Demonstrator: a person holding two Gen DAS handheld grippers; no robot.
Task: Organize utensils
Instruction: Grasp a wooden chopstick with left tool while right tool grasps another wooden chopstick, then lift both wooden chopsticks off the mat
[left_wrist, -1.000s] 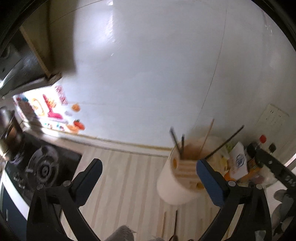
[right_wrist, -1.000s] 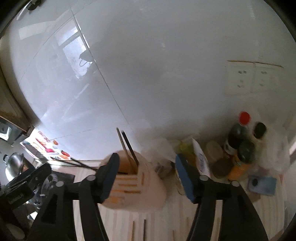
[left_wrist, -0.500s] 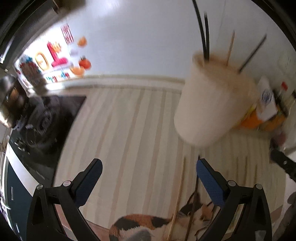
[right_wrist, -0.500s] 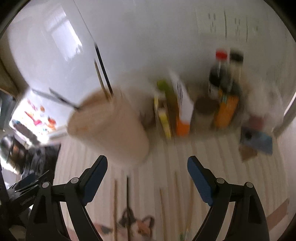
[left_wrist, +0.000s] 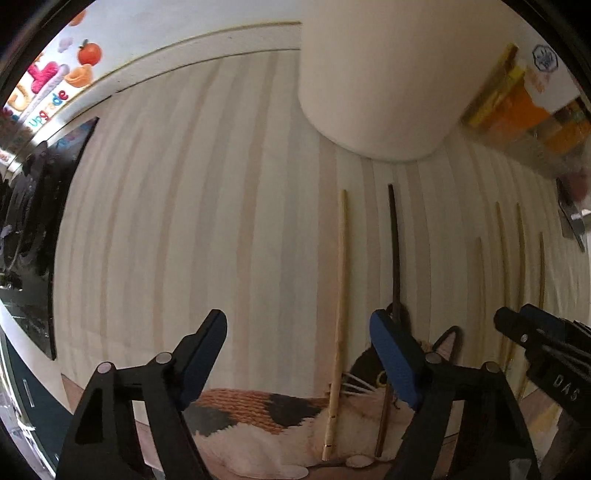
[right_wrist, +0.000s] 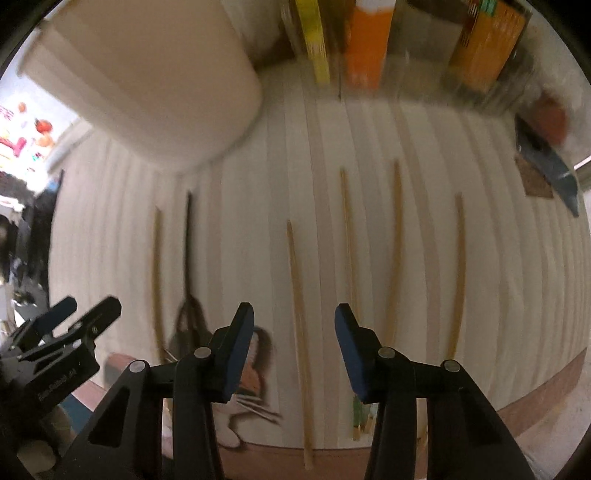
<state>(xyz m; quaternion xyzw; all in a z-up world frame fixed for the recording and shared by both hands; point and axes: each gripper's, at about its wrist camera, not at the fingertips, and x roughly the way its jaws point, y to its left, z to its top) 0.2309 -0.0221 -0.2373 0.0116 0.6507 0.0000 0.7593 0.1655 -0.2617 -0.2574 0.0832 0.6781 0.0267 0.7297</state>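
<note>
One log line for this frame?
stage: reach | left gripper: closing over light chopstick, no grip | right gripper: closing over light chopstick, no grip | holder: upright

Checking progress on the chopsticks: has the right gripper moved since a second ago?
Yes. The right gripper has come down from the holder's rim toward the chopsticks on the mat, its jaws closing.

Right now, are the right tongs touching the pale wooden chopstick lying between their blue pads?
Apart. The right wrist view shows the right tongs just closing, with striped mat visible between each blue pad and the pale wooden chopstick.
</note>
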